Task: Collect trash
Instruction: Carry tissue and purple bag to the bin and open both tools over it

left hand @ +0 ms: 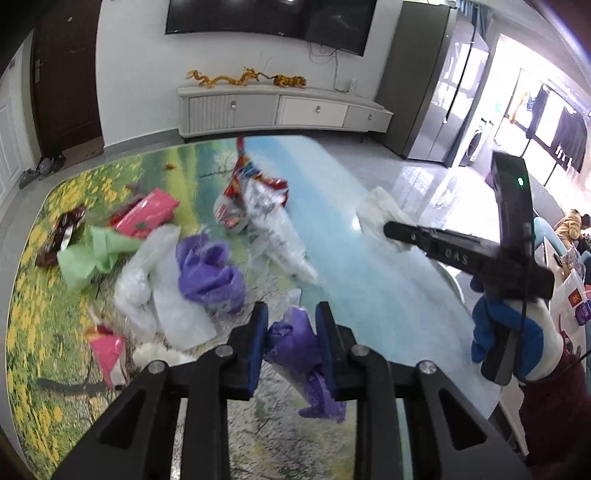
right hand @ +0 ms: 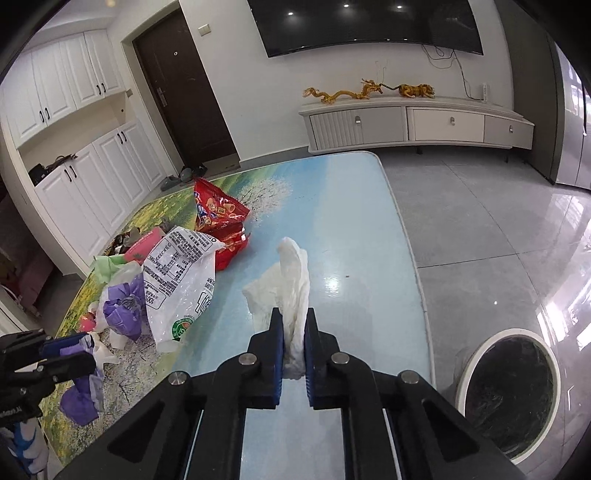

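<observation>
Living-room table (right hand: pixel 369 192) with a printed landscape top, trash scattered across its left half.

My left gripper (left hand: pixel 290 332) is closed on a purple plastic bag (left hand: pixel 299 347), pinched between the blue pads and hanging below them. My right gripper (right hand: pixel 293 332) is closed on a crumpled white tissue (right hand: pixel 291 280), which stands up above the jaws. A red snack packet (right hand: pixel 218 212) and a printed white bag (right hand: pixel 181 280) lie on the table. On the floor to my right sits a round bin (right hand: pixel 511 397) with a black liner.

White walls, wall-mounted television (right hand: pixel 365 26), low white cabinet (right hand: pixel 417 122) (gold dragon figurines (right hand: pixel 369 90) atop), glossy grey tiles (right hand: pixel 491 229).
</observation>
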Available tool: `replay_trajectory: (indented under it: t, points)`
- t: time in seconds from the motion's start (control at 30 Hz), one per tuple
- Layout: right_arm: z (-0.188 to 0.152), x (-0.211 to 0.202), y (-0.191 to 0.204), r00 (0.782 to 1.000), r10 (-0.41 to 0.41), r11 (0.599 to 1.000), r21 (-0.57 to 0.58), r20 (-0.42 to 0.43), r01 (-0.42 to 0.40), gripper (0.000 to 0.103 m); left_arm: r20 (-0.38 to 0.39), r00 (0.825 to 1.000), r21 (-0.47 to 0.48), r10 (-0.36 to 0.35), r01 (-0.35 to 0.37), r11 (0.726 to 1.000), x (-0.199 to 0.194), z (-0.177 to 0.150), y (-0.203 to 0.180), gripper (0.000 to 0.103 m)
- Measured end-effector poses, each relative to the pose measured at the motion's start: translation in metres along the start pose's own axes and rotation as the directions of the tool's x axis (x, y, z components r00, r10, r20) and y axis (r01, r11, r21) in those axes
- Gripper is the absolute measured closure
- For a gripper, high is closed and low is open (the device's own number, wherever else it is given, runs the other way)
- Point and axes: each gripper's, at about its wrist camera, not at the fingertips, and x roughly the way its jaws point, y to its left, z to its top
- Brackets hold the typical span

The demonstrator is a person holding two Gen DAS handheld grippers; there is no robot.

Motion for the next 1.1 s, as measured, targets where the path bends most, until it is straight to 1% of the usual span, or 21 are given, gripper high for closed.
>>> replay_trajectory:
  t: [0.1,0.2,0.33,0.47,0.57,0.63,0.67,0.7,0.77,0.8,0.83,0.87,0.9,0.93,0.97,1.0,1.1]
  points:
    - [-0.005,-0.022,-0.02,0.999,-0.032,0.999,0.037,0.034,0.031,0.094,0.018,0.999,0.046,-0.044,0.043,0.998,0.003,0.025,-0.023,0.078]
    - [-0.012,-0.042,-0.053,0.994,-0.099,0.992,0.09,0.052,0.094,0.094,0.01,0.995,0.101,-0.102,0.101,0.99,0.02,0.052,-0.057,0.078]
    - [-0.027,-0.064,-0.114,0.977,-0.211,0.959,0.202,0.036,0.199,0.094,-0.052,0.979,0.161,-0.196,0.202,0.966,0.062,0.087,-0.117,0.078]
    - [-0.047,-0.072,-0.176,0.952,-0.304,0.909,0.293,-0.024,0.297,0.094,-0.126,0.957,0.205,-0.262,0.284,0.937,0.111,0.113,-0.181,0.078]
    - [-0.062,-0.072,-0.213,0.935,-0.347,0.873,0.34,-0.069,0.349,0.094,-0.183,0.941,0.221,-0.286,0.323,0.92,0.153,0.126,-0.224,0.077]
    - [-0.07,-0.068,-0.234,0.93,-0.355,0.855,0.368,-0.098,0.366,0.094,-0.217,0.933,0.214,-0.288,0.333,0.918,0.18,0.131,-0.247,0.076]
    - [-0.075,-0.066,-0.245,0.925,-0.361,0.846,0.377,-0.114,0.377,0.093,-0.236,0.926,0.207,-0.295,0.344,0.916,0.194,0.133,-0.255,0.075]
    - [-0.078,-0.063,-0.253,0.923,-0.364,0.839,0.385,-0.127,0.384,0.092,-0.249,0.924,0.202,-0.291,0.343,0.917,0.208,0.133,-0.263,0.075]
    - [-0.083,-0.057,-0.267,0.92,-0.362,0.829,0.4,-0.149,0.391,0.091,-0.259,0.927,0.203,-0.272,0.327,0.923,0.228,0.132,-0.275,0.075]
    - [-0.086,-0.054,-0.274,0.917,-0.366,0.822,0.405,-0.161,0.399,0.091,-0.273,0.922,0.195,-0.274,0.332,0.923,0.241,0.133,-0.28,0.075]
    - [-0.091,-0.052,-0.277,0.913,-0.37,0.817,0.407,-0.174,0.408,0.089,-0.289,0.914,0.185,-0.285,0.345,0.92,0.249,0.132,-0.284,0.074]
    - [-0.095,-0.049,-0.283,0.911,-0.368,0.813,0.41,-0.188,0.413,0.085,-0.31,0.903,0.173,-0.297,0.361,0.917,0.26,0.131,-0.288,0.073]
    - [-0.098,-0.046,-0.287,0.906,-0.371,0.808,0.411,-0.203,0.422,0.078,-0.323,0.898,0.164,-0.299,0.364,0.917,0.266,0.131,-0.292,0.07]
    - [-0.102,-0.044,-0.291,0.9,-0.378,0.801,0.41,-0.218,0.436,0.071,-0.335,0.894,0.153,-0.298,0.364,0.919,0.274,0.13,-0.294,0.061]
    - [-0.105,-0.043,-0.295,0.894,-0.384,0.794,0.412,-0.229,0.447,0.06,-0.339,0.893,0.147,-0.295,0.36,0.921,0.278,0.129,-0.297,0.055]
    - [-0.108,-0.044,-0.297,0.892,-0.387,0.79,0.416,-0.232,0.451,0.057,-0.34,0.896,0.144,-0.287,0.351,0.925,0.283,0.129,-0.298,0.055]
    - [-0.113,-0.048,-0.299,0.889,-0.391,0.779,0.429,-0.237,0.457,0.057,-0.346,0.892,0.132,-0.292,0.354,0.926,0.283,0.127,-0.298,0.055]
